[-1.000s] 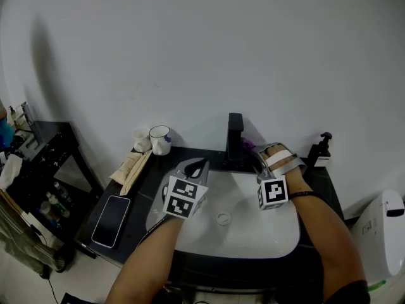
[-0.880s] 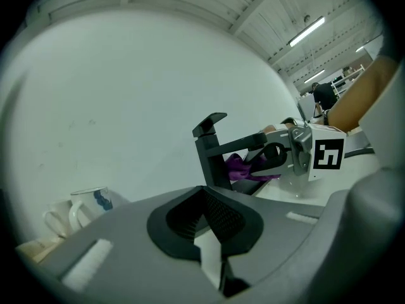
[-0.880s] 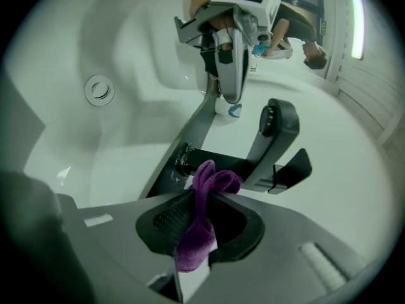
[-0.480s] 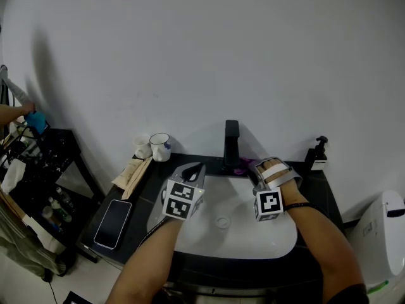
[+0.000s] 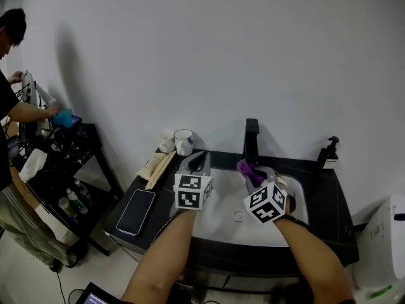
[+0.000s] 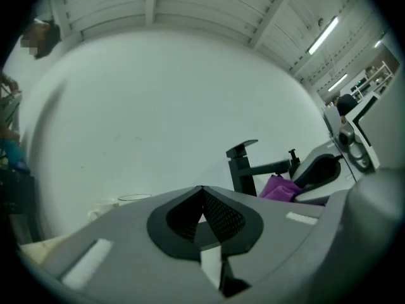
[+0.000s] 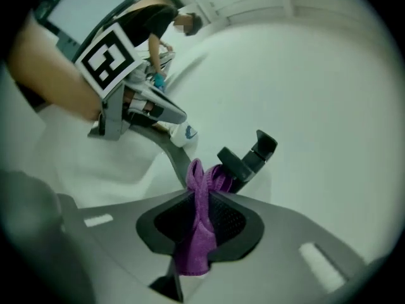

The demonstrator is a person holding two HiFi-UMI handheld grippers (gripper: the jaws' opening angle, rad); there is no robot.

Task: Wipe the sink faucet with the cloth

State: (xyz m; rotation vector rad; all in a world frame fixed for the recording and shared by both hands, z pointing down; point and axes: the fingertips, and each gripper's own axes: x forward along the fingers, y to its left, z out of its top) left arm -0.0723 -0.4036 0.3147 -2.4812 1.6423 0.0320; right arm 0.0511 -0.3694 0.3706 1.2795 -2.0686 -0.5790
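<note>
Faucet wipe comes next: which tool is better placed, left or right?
Right, I'd say. The right tool is shut on the cloth, just in front of the faucet. The left tool is shut on nothing and sits farther left.

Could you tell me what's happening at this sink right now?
A person is working at the sink with two handheld grippers. The right gripper is shut on a purple cloth, held just in front of the black faucet; contact isn't clear. The left gripper is shut and empty, over the sink's left side.
</note>
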